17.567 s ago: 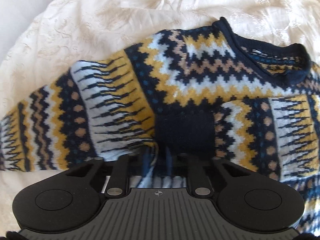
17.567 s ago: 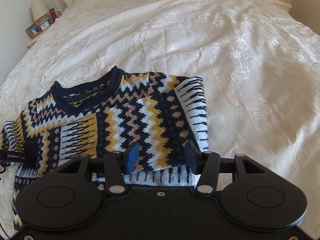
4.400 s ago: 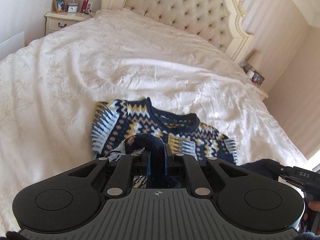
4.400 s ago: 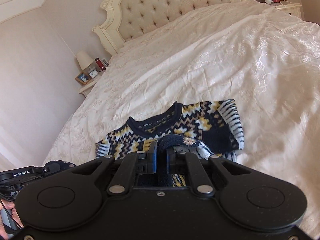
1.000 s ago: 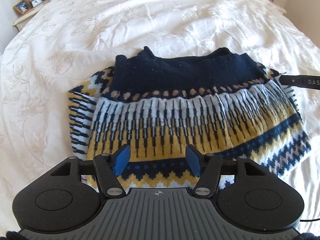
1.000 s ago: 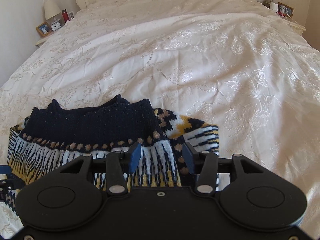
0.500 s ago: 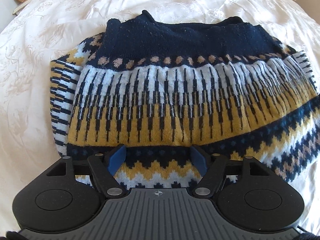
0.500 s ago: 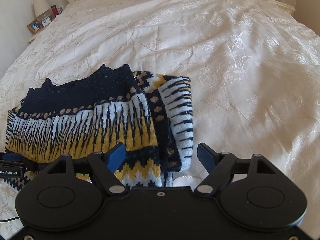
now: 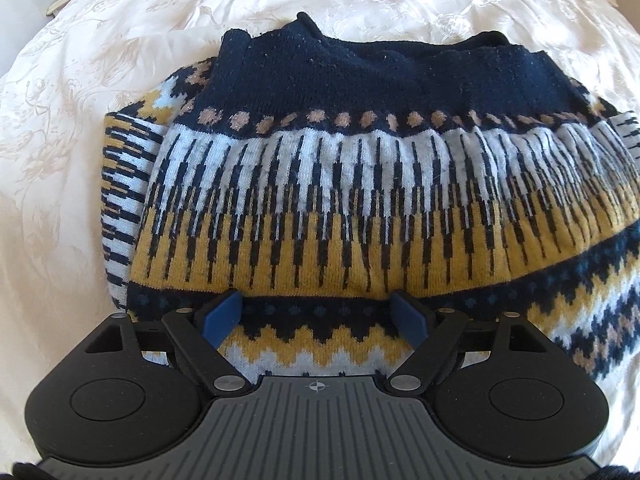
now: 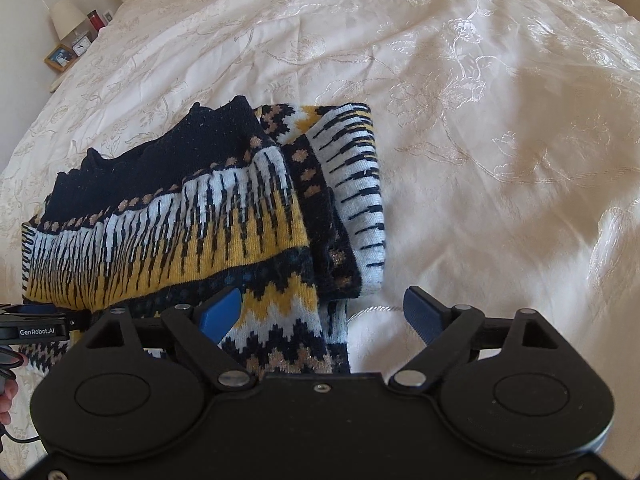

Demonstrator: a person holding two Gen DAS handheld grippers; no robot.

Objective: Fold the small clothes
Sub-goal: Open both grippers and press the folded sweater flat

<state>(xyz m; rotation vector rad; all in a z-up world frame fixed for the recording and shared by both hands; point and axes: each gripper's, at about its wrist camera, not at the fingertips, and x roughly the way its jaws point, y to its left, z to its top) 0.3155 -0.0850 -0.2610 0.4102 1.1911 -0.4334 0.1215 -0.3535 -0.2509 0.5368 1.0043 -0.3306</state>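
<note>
The folded sweater (image 9: 360,184) lies on the bed (image 10: 480,120), its upper layer doubled over the lower one, whose folded sleeve edge sticks out at both sides. The left claw (image 9: 318,314) hangs spread over the sweater's near edge; the right claw (image 10: 320,314) straddles the sweater's near right corner, one finger over the knit, the other over bare bedcover. Beyond the bed's far left corner stands a nightstand (image 10: 60,76) carrying a lamp (image 10: 66,20), clock (image 10: 82,45) and picture frame (image 10: 60,57).

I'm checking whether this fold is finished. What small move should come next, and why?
Probably lift both away. The left hand-held gripper and right hand-held gripper are open, holding nothing, and the sweater lies folded on the bedspread, navy hem on top.
</note>
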